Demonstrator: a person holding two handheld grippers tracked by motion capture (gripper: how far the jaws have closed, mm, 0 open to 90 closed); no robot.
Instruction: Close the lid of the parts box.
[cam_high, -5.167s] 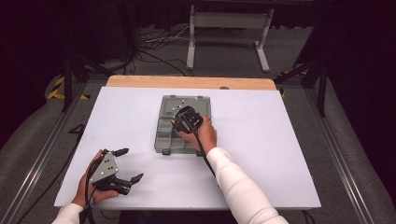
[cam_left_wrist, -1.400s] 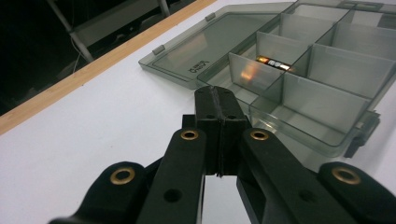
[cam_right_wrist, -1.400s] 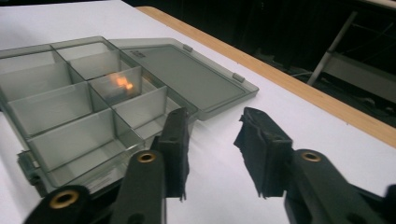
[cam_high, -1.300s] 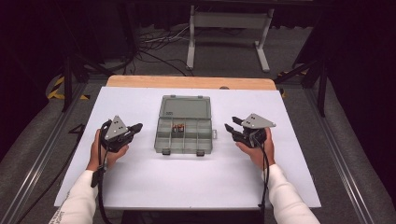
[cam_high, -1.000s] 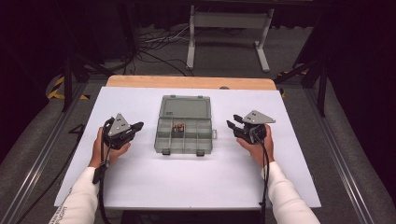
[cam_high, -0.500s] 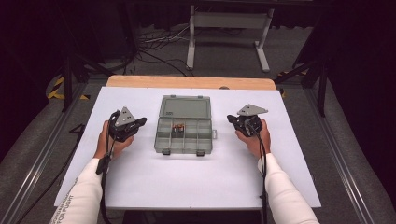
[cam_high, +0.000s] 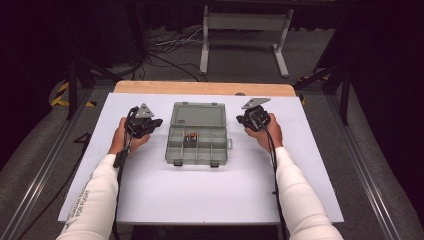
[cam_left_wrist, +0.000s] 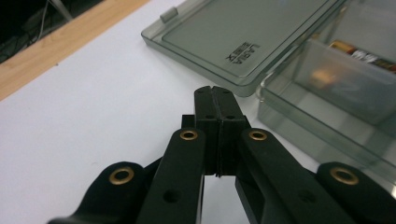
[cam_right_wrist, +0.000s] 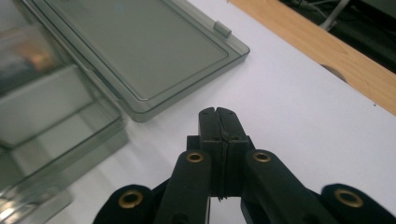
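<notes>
Flanking the open organizer box (cam_high: 198, 135), we hold both tongs off to its sides with nothing in them: the left gripper (cam_high: 150, 123) has its jaws pressed together and empty, as the left gripper view (cam_left_wrist: 215, 100) shows plainly, and the right gripper (cam_high: 243, 119) is just the same, jaws together on nothing in the right gripper view (cam_right_wrist: 218, 120). The box sits between our two tongs on the white table (cam_high: 210, 200), its lid (cam_high: 198, 114) folded back flat on the far side, so each tong points inward toward a lid corner. In one middle compartment, nearer our left tong's reach than apart from it, lie what look like batteries (cam_left_wrist: 362, 53); we cannot tell how many. We judge that we are at a resting stance between steps, with the box open and its contents in place. If shutting the box is next, we would need to part one tong's jaws, catch the lid's free edge, and swing it over toward us while the other tong steadies the tray
</notes>
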